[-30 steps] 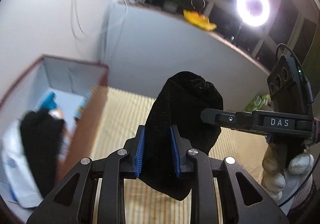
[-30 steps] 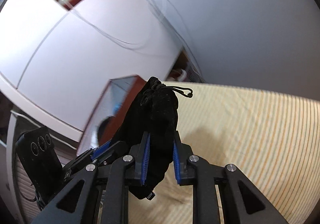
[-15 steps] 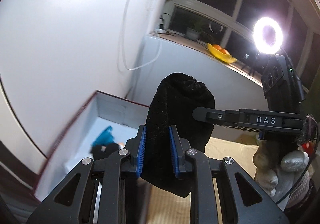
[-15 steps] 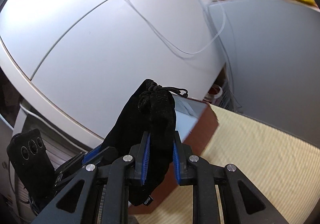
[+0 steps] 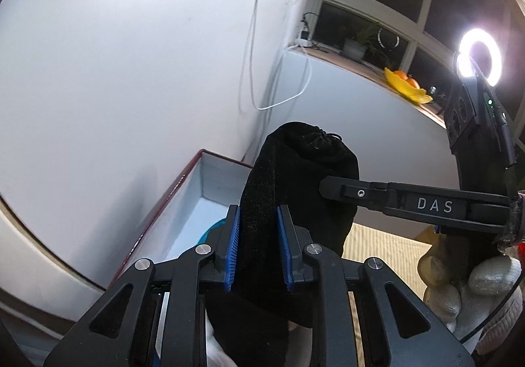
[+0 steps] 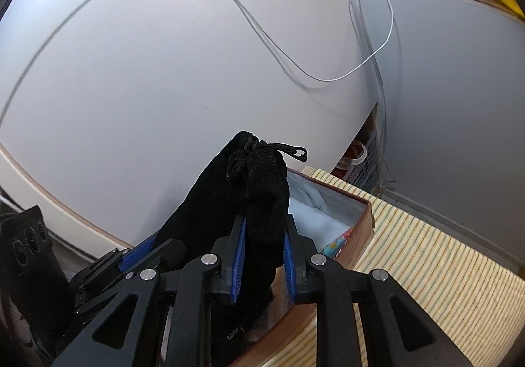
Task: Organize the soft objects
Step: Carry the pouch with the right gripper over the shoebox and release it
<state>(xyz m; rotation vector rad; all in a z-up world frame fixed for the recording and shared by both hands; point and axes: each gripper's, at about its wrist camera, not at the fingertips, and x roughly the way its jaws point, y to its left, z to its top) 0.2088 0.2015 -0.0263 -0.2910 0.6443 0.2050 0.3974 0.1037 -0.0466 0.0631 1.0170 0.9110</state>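
A black velvet drawstring pouch [image 5: 295,176] hangs in the air, pinched from two sides. My left gripper [image 5: 257,245] is shut on its lower edge. My right gripper [image 6: 262,255] is shut on the same pouch [image 6: 249,189] near its tied neck, whose cord [image 6: 292,150] sticks out to the right. In the left wrist view the right gripper's finger [image 5: 377,194] reaches in from the right, held by a gloved hand [image 5: 472,281]. Below the pouch lies an open box [image 6: 357,203] with a red-brown rim and a white inside. The box's rim [image 5: 177,189] also shows left of the pouch.
Inside the box lie a teal item [image 5: 210,230] and a colourful patterned one [image 6: 334,247]. A striped straw mat [image 6: 426,268] spreads right of the box. White walls [image 6: 164,71] with hanging cables [image 6: 328,76] stand close behind. A ring light [image 5: 480,56] and a windowsill lie further back.
Both grippers have carried the pouch leftward off the mat to above the box. The box has shifted beneath the pouch, and the wall fills more of each view. Both grips are unchanged.
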